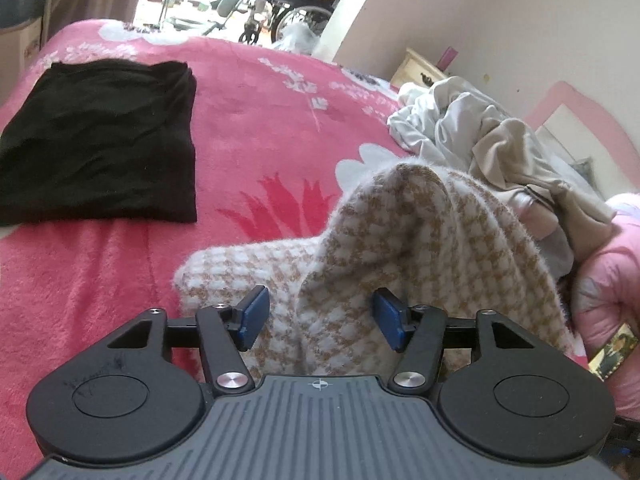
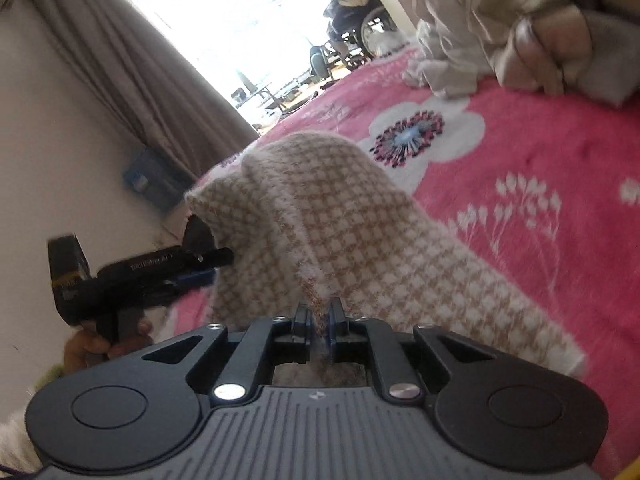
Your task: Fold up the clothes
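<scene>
**Operator:** Checking the right gripper [image 2: 319, 320] first: what is its condition?

**Inspector:** Jaws nearly together, pads pinching a narrow fold of the houndstooth garment [image 2: 320, 232]. The cloth rises from the pads into a peak above the pink floral blanket [image 2: 520, 152].

**Operator:** And the left gripper [image 1: 320, 316]?

**Inspector:** Jaws stand about half apart. The blue pads [image 1: 254, 312] sit on either side of the same garment [image 1: 400, 232], which passes between them. In the left wrist view neither pad presses the cloth; the grip is released. In the right wrist view that gripper [image 2: 208, 268] appears at the garment's left edge, held by a hand [image 2: 92, 348].

**Operator:** Location of the garment?

**Inspector:** On the blanket, partly lifted, its front end draped toward both tools.

**Operator:** Other items on the bed?

**Inspector:** A folded black garment [image 1: 100, 140] lies flat, well apart to the left. A heap of pale unfolded clothes [image 1: 480, 132] lies beyond the houndstooth piece on the right.
</scene>
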Demonstrator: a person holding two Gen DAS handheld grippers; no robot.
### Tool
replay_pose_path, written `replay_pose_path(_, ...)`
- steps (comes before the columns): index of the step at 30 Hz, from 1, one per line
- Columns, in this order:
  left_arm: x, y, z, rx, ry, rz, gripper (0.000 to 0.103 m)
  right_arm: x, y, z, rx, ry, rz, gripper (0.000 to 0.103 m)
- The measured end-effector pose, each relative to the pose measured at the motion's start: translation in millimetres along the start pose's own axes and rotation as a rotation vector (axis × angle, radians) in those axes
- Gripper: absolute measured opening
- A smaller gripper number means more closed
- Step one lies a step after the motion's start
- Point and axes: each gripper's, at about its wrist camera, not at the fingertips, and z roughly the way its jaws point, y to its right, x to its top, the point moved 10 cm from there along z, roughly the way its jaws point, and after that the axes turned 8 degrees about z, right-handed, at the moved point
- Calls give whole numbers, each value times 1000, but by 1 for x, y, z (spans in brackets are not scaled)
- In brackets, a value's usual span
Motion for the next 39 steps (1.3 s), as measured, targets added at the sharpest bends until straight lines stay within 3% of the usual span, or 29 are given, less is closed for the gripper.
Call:
replay_pose_path(5,6,8,0,13,61,70,56,22,-41,-22,-91,157,-290,31)
replay_pose_path(9,3,11,1,-17,96,60,33,19,-91,-14,-60,162,-506,37)
replay_pose_path(13,2,11,-3,-39,116,70,11,4,-118,26,-122,117,-647,37)
replay_pose_path(16,-2,12,-7,-33,120,101,7,3,-127,59,-173,106,-727,43)
replay_pose_path(18,-5,11,-8,-32,115,111,6,1,-131,77,-201,94,-775,55)
replay_pose_path(28,-10,1,0,-62,89,65,6,-13,-110,145,-330,-31,-908,56)
replay_pose_path(31,-11,0,4,-63,76,68,6,-13,-105,153,-367,-27,-910,45)
replay_pose_path(33,-12,-1,6,-66,72,67,7,-7,-101,151,-374,-15,-858,23)
replay_pose_path(35,-13,-1,6,-69,70,67,7,-1,-98,143,-359,-11,-784,10)
replay_pose_path(39,-14,-3,6,-71,64,59,9,8,-101,118,-219,-22,-609,8)
